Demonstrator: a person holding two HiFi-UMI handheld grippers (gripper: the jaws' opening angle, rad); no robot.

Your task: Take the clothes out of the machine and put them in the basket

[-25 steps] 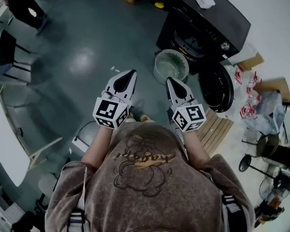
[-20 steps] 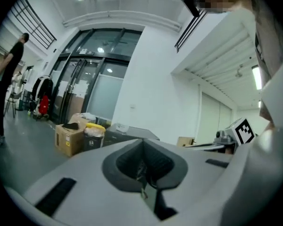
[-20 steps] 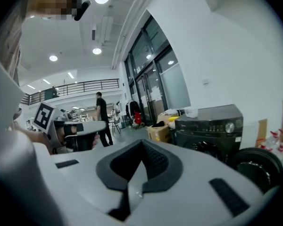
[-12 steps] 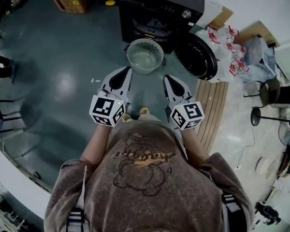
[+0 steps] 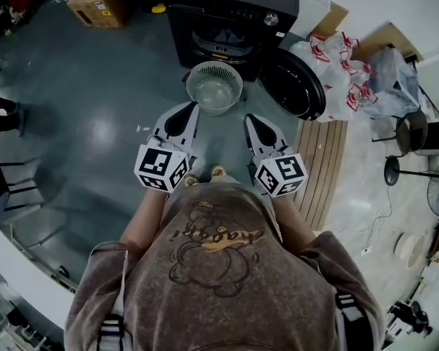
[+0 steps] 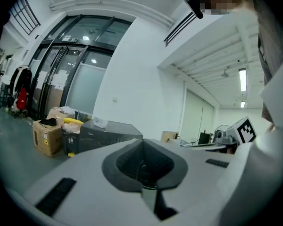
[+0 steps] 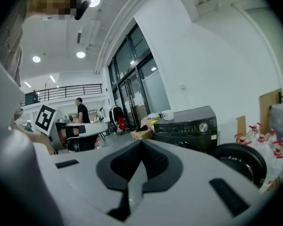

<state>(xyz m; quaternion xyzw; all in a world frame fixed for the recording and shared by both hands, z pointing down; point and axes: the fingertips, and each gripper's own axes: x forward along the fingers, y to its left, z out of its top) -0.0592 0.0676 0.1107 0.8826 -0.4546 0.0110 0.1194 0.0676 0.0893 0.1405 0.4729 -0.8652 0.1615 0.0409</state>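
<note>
Pointing toward the basket (image 5: 234, 79), the left gripper (image 5: 192, 109) and right gripper (image 5: 250, 118) are closed and empty. The machine (image 5: 234, 9) stands open.

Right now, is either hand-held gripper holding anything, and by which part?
Nothing is held: the left hand-held gripper and the right hand-held gripper both have their jaws closed together, empty.
</note>
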